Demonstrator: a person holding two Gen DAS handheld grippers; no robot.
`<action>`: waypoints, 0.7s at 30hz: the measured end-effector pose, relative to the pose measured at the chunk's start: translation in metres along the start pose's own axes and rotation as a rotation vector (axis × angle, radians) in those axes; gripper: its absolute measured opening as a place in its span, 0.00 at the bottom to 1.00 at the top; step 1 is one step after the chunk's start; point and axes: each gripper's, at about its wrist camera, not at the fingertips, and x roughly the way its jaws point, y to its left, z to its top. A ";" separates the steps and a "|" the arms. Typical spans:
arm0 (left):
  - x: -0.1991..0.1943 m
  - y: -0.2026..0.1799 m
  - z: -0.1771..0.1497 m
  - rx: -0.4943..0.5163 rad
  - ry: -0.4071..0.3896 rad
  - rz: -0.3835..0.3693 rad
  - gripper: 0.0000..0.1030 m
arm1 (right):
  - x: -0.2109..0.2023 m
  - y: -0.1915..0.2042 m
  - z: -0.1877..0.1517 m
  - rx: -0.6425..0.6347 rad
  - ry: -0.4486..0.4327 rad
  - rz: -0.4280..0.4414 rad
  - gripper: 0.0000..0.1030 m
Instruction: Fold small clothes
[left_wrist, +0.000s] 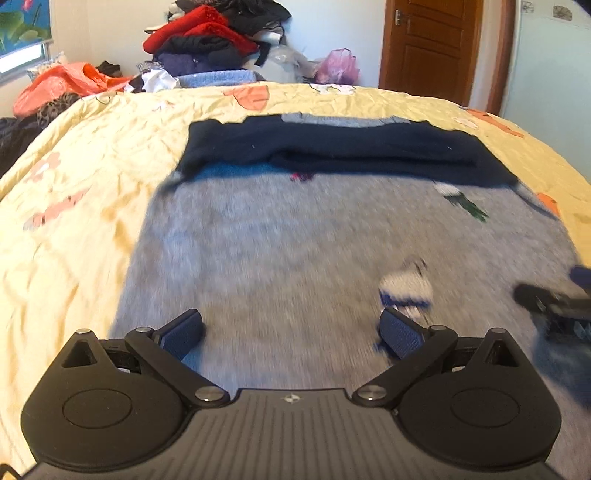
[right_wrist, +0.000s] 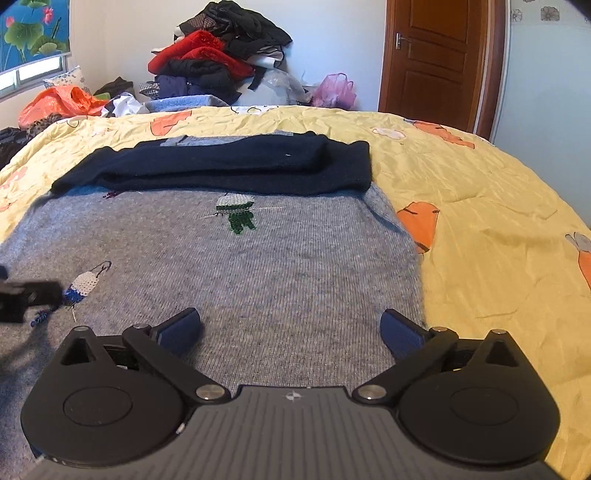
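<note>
A grey knit sweater (left_wrist: 295, 236) with small embroidered figures lies flat on the bed; it also shows in the right wrist view (right_wrist: 258, 266). Its dark navy sleeves (left_wrist: 332, 147) are folded across its far end, also seen in the right wrist view (right_wrist: 229, 166). My left gripper (left_wrist: 291, 332) is open and empty, low over the sweater's near left part. My right gripper (right_wrist: 291, 328) is open and empty over the sweater's near right part, by its right edge. Each gripper shows at the edge of the other's view: the right one (left_wrist: 554, 301), the left one (right_wrist: 26, 295).
The sweater rests on a yellow quilt (right_wrist: 480, 206) with orange prints. A pile of clothes (right_wrist: 221, 55) and bags sits beyond the bed's far edge. A brown door (right_wrist: 439, 55) stands at the back right.
</note>
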 end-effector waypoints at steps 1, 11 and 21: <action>-0.004 -0.001 -0.006 0.015 -0.014 0.003 1.00 | 0.000 0.001 0.000 -0.002 0.000 -0.003 1.00; -0.010 0.000 -0.020 0.027 -0.067 -0.017 1.00 | 0.000 0.001 0.000 -0.001 -0.001 -0.003 1.00; -0.010 0.001 -0.021 0.022 -0.070 -0.017 1.00 | 0.000 0.000 0.000 0.000 -0.001 -0.002 1.00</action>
